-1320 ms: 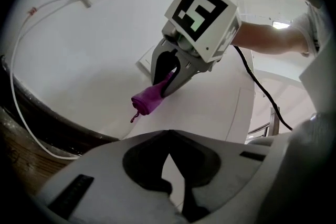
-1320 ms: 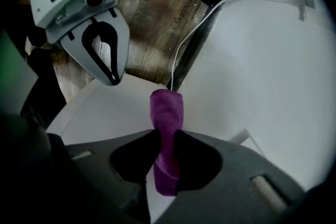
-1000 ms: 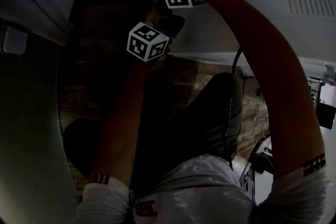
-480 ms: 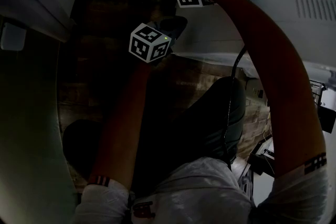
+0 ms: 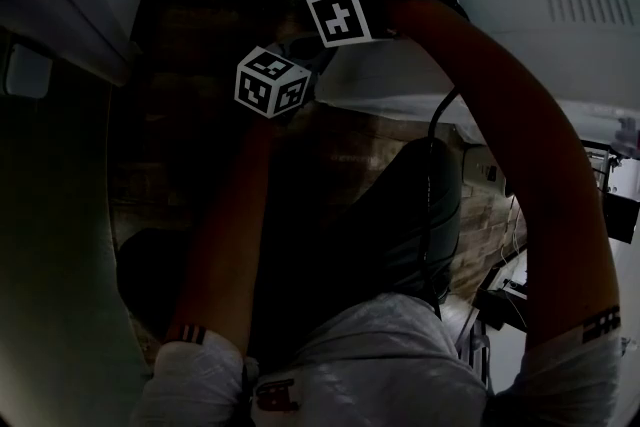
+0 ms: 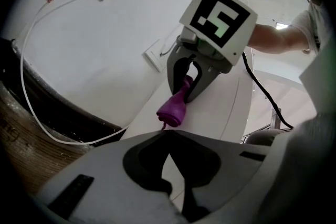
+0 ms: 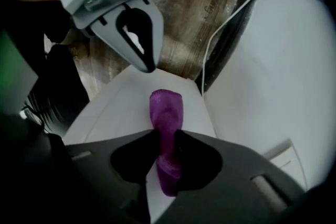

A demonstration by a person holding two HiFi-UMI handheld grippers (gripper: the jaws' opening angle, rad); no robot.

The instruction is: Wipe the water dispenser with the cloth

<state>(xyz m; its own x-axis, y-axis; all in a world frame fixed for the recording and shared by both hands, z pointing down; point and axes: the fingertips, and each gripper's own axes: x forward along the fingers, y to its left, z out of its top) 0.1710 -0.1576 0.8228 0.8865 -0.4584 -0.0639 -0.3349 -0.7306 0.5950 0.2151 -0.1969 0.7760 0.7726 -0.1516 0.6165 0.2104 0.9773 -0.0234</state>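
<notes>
currently held: the right gripper (image 7: 167,136) has its fingers pinching the purple cloth (image 7: 166,110), and the bunched free end pokes out past the tips.
cloth position: the free end seems to rest on the white top of the water dispenser (image 7: 115,107), toward its far edge, with wooden floor (image 7: 189,2) showing beyond.
left gripper: the left gripper (image 6: 165,132) has its fingers pressed together on nothing. the tips point at the right gripper and sit just beside the cloth's free end.
risk, slipping cloth: only a narrow fold is caught. a hard drag across the top could pull it out of the pinch.
risk, collision: the two grippers face each other closely. a stroke toward the left one would likely knock finger against finger.
risk, thin coverage: bunched like this, the cloth would wipe only a narrow strip, so much of the top could be missed.
risk, cable: a white cable (image 6: 31,60) loops down the wall on the far side. a stroke that runs off the far edge might snag it.
risk, sightline: in the head view the arms cover most of the top, so aiming is probably harder.
</notes>
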